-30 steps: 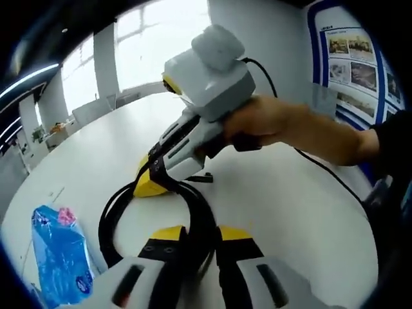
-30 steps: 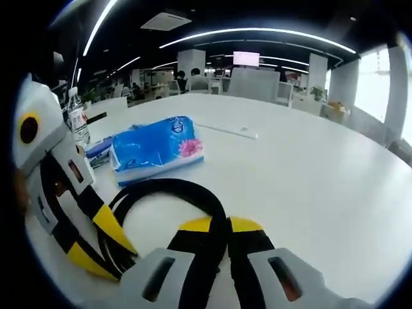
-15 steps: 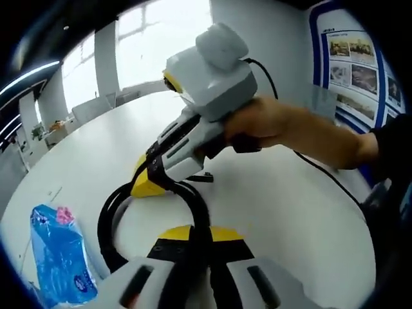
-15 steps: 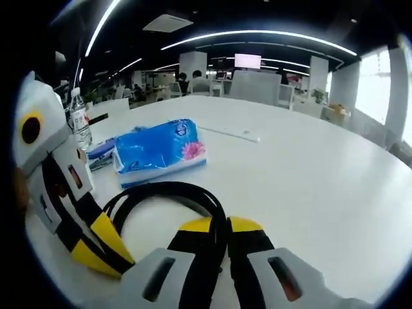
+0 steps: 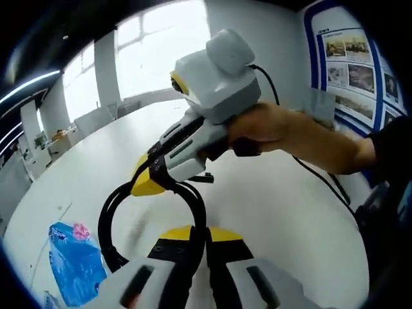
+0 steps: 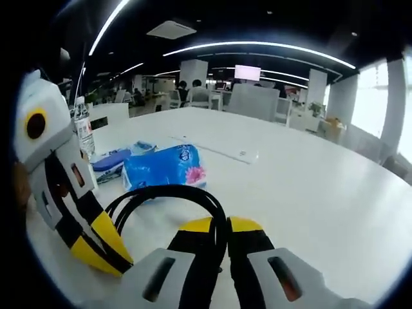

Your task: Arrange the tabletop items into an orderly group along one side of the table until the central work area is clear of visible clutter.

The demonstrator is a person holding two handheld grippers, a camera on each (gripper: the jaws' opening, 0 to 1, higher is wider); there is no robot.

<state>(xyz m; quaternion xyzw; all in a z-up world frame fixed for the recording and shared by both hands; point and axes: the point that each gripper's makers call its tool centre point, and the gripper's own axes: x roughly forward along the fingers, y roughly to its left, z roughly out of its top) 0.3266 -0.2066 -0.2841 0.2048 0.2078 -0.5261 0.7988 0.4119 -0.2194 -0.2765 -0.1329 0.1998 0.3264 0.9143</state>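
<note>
A black cable (image 5: 105, 222) is coiled in a loop and held between both grippers above the white table (image 5: 277, 199). My left gripper (image 5: 201, 232) is shut on the near side of the loop. My right gripper (image 5: 149, 182), held by a hand, comes in from the right and is shut on the far side. In the right gripper view the cable (image 6: 168, 191) arcs from my right gripper (image 6: 222, 225), shut on it, over to the left gripper (image 6: 103, 248) at the left edge. A blue tissue pack (image 5: 74, 261) (image 6: 164, 168) lies on the table beyond the loop.
A water bottle (image 6: 82, 132) and a flat blue item (image 6: 112, 159) stand left of the tissue pack. A thin white sheet (image 6: 219, 149) lies farther back on the table (image 6: 309, 187). Chairs and desks fill the room behind. A poster wall (image 5: 360, 71) is at the right.
Both views have shifted and the tissue pack now looks smaller and farther off, as if the grippers rose with the cable. Both grippers stay shut on the loop.
</note>
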